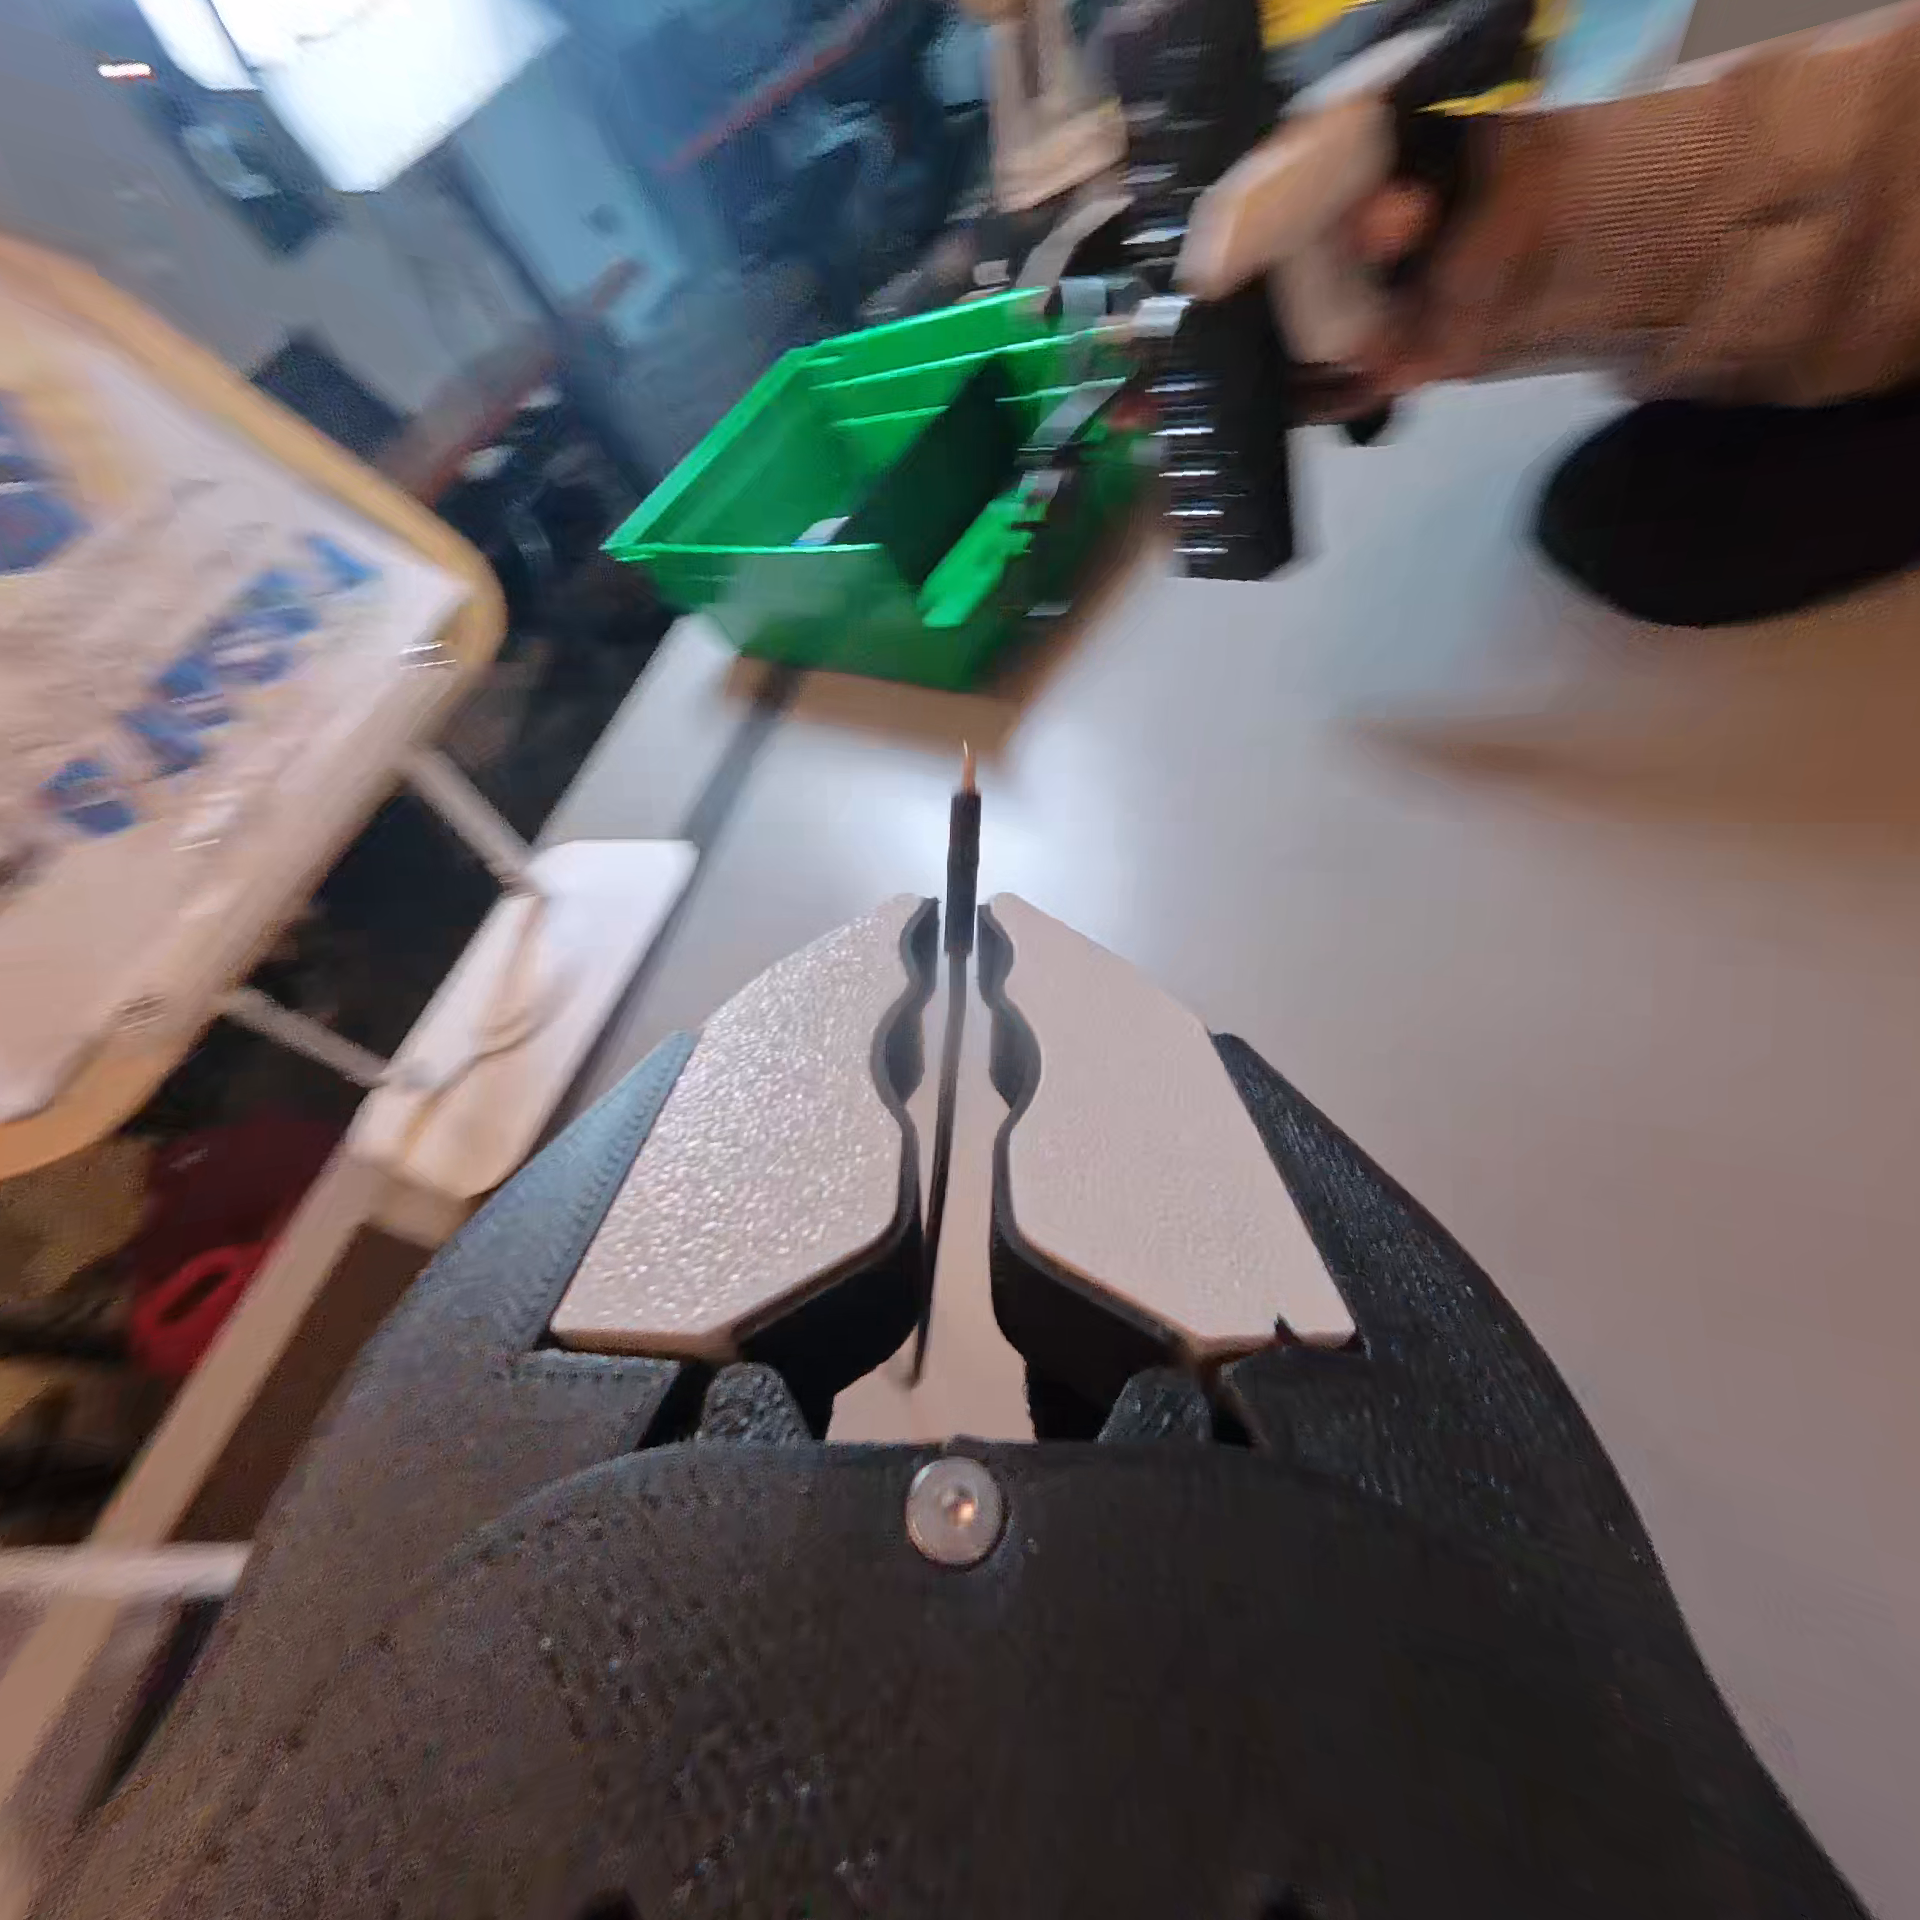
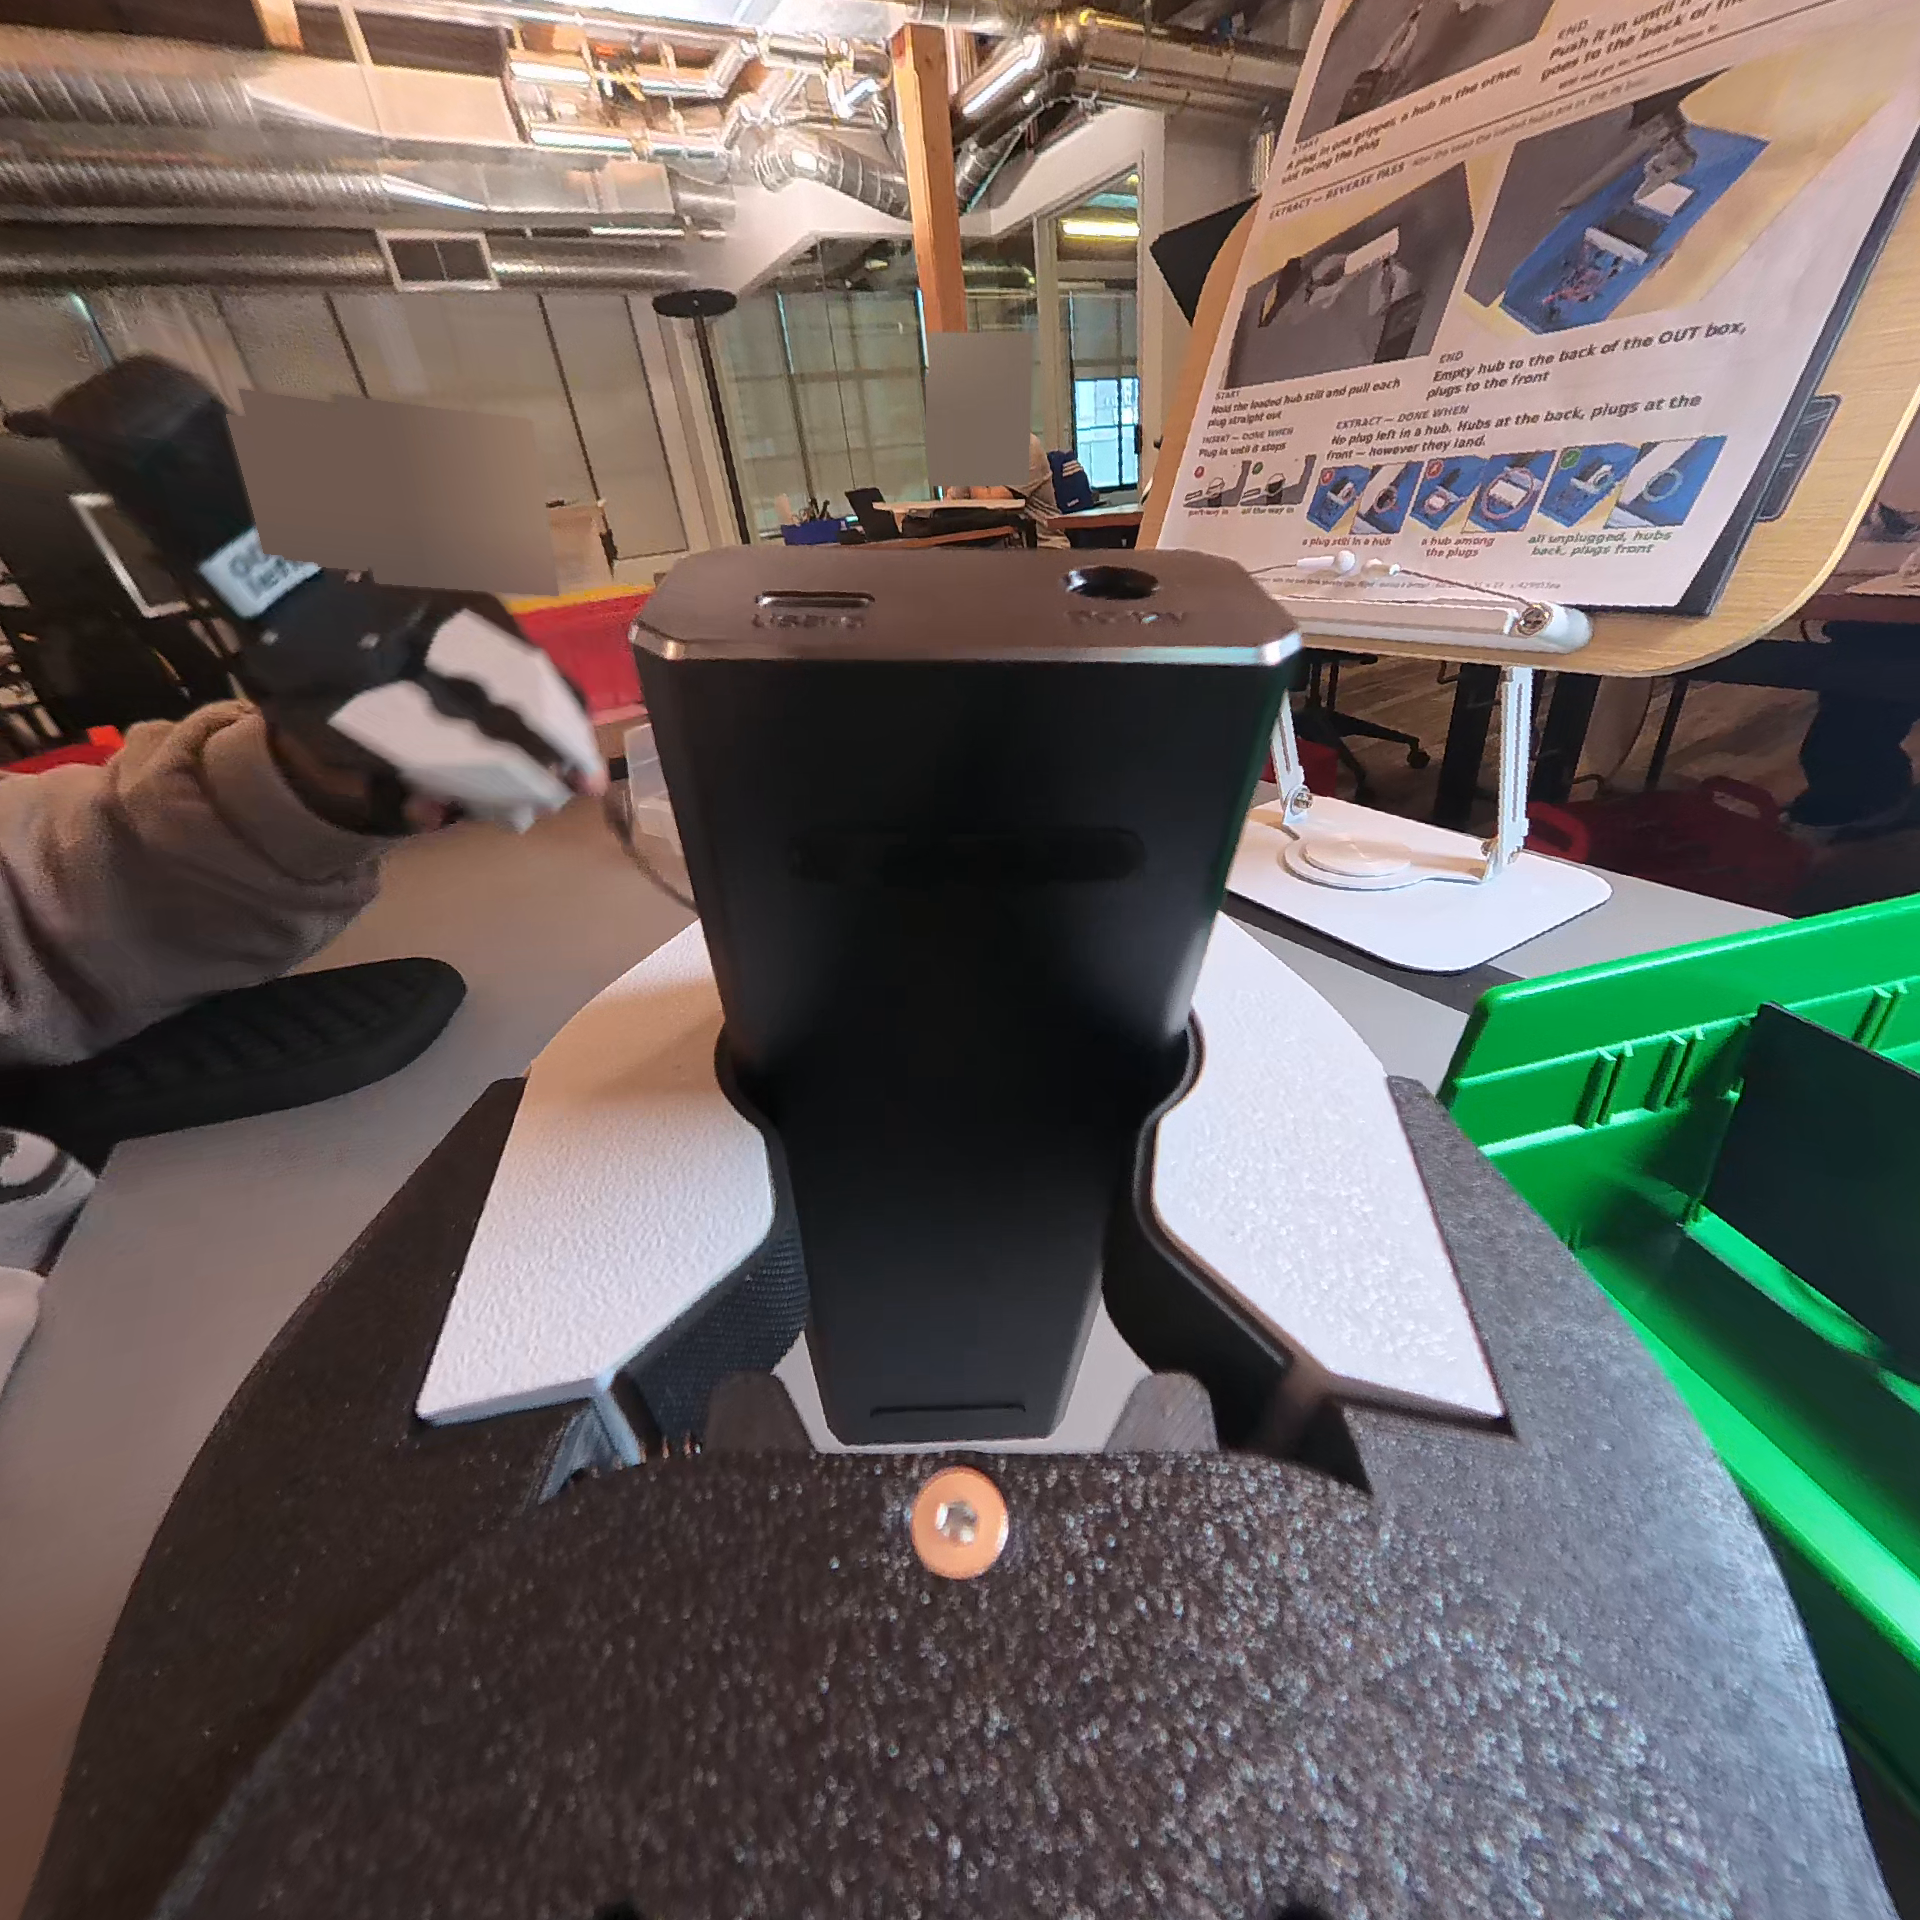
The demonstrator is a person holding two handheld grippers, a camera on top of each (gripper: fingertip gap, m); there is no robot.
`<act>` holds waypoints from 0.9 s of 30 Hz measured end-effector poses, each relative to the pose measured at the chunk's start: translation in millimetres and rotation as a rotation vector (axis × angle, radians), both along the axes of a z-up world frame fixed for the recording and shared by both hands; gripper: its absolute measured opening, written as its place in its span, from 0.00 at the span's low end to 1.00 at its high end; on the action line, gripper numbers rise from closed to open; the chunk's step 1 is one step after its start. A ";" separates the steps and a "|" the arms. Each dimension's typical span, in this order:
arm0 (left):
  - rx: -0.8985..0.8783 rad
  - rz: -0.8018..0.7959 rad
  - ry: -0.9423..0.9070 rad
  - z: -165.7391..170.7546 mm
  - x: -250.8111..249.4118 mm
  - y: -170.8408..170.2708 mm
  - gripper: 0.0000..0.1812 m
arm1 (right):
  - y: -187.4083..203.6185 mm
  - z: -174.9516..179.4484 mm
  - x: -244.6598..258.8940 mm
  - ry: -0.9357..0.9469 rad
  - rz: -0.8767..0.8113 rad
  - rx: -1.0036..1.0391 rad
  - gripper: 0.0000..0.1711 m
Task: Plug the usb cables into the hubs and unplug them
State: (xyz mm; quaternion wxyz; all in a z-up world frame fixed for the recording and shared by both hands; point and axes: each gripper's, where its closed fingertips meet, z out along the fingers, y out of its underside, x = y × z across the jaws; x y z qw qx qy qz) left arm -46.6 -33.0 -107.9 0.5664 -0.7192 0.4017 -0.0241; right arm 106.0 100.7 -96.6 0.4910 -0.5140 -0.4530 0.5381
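My left gripper (image 1: pixel 958 920) is shut on a thin black cable plug (image 1: pixel 963 847) that sticks out past the fingertips, its metal tip forward, held above the grey table (image 1: pixel 1351 935). The cable trails back between the fingers. My right gripper (image 2: pixel 961 1049) is shut on a black hub (image 2: pixel 956 831), held upright with its end face showing a slot port and a round port. The left gripper (image 2: pixel 468 707) also shows at the left of the right wrist view, apart from the hub. The right gripper (image 1: pixel 1236 416) shows blurred at the top right of the left wrist view.
A green bin (image 1: pixel 831 499) with a black divider stands on the table; it also shows in the right wrist view (image 2: pixel 1621 1081) at the right. An instruction board (image 2: pixel 1507 312) on a white stand is behind it. A black pad (image 2: pixel 260 1029) lies at the left.
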 end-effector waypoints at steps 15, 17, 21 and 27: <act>-0.481 0.266 -0.091 -119.6 -63.4 55.7 0.20 | -7.8 -6.5 -8.5 -0.023 0.023 -0.007 0.42; -0.534 0.284 -0.065 -138.3 -66.6 74.8 0.21 | -8.6 -8.4 -9.1 -0.032 0.028 -0.003 0.42; -0.605 0.257 -0.030 -155.7 -64.2 93.0 0.20 | -9.0 -12.1 -9.3 -0.042 0.041 -0.002 0.42; -0.514 0.065 0.014 -150.5 -44.4 83.1 0.11 | -29.2 -10.6 -8.8 -0.001 0.162 0.046 0.42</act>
